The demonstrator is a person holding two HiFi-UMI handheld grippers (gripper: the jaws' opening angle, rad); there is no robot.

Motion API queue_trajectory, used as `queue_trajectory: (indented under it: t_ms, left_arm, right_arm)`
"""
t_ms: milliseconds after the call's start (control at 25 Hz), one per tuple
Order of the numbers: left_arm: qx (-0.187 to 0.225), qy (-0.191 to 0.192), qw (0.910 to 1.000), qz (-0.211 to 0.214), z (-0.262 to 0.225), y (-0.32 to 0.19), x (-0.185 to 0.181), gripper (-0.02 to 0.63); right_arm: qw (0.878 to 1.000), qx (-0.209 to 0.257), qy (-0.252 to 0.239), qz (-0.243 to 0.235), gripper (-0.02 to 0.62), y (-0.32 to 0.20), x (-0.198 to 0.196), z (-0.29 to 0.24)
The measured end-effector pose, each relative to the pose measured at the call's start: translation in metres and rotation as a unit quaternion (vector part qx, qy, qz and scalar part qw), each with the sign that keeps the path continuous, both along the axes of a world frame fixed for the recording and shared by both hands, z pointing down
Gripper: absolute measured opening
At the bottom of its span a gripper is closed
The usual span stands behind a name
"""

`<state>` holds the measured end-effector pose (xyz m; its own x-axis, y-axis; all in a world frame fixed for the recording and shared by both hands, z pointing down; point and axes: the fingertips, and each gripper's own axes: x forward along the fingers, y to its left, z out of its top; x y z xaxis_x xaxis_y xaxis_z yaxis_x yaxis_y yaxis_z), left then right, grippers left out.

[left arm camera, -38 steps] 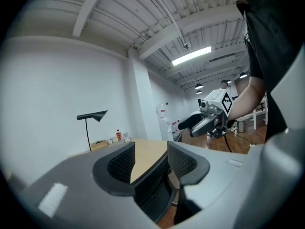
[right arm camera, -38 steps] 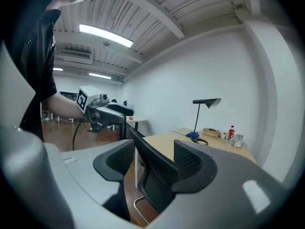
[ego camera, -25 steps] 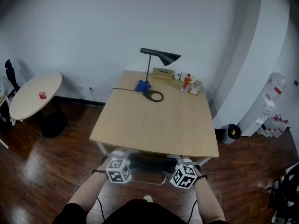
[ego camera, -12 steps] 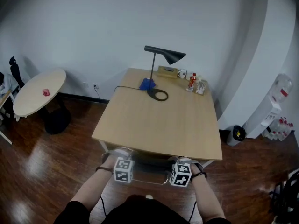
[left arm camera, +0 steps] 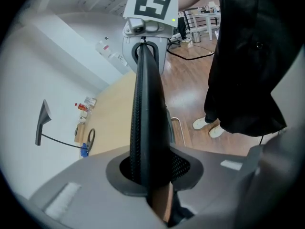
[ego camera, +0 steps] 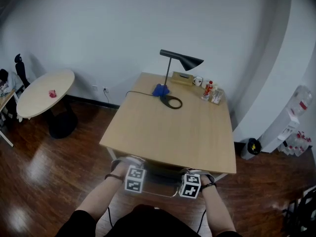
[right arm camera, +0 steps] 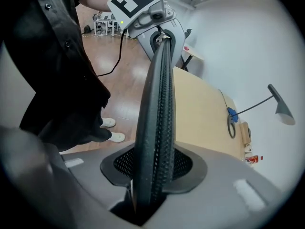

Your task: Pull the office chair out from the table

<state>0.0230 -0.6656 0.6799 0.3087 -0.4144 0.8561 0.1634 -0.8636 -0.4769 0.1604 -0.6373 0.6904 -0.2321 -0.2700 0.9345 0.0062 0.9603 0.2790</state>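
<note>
dark wood floor [ego camera: 39, 167] under a table [ego camera: 168, 132]; chair [ego camera: 158, 172] tucked beneath its near edge. left gripper [ego camera: 129, 166] and right gripper [ego camera: 193, 174] have just been closing, both clamped on the chair's back.

Most of the office chair [ego camera: 159, 174] lies hidden under the table [ego camera: 168, 132] and behind the person's forearms [ego camera: 101, 201], the small items [ego camera: 207, 89] at the table's far corner are too small to identify, and the bottom edge cuts the person's body off.
</note>
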Motion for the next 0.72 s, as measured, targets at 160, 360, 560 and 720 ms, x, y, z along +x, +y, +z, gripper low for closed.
queue_trajectory:
  t_ms: [160, 360, 560, 720]
  left_arm:
    - [-0.013, -0.007, 0.9999, 0.008, 0.002, 0.007, -0.001, 0.058]
    - [-0.032, -0.019, 0.9992, 0.012, 0.004, 0.015, 0.001, 0.049]
    - [-0.037, -0.022, 0.999, 0.014, 0.002, 0.022, 0.0, 0.044]
    - [-0.045, -0.022, 0.9986, 0.016, 0.001, 0.04, -0.001, 0.044]
  right_arm:
    - [1.0, -0.009, 0.005, -0.012, 0.124, 0.005, 0.001, 0.003]
    - [1.0, -0.013, 0.009, -0.009, 0.1, 0.011, 0.005, 0.004]
    - [0.999, -0.027, 0.022, 0.001, 0.072, 0.02, 0.003, -0.001]
    - [0.999, -0.029, 0.019, 0.002, 0.071, 0.036, 0.002, -0.003]
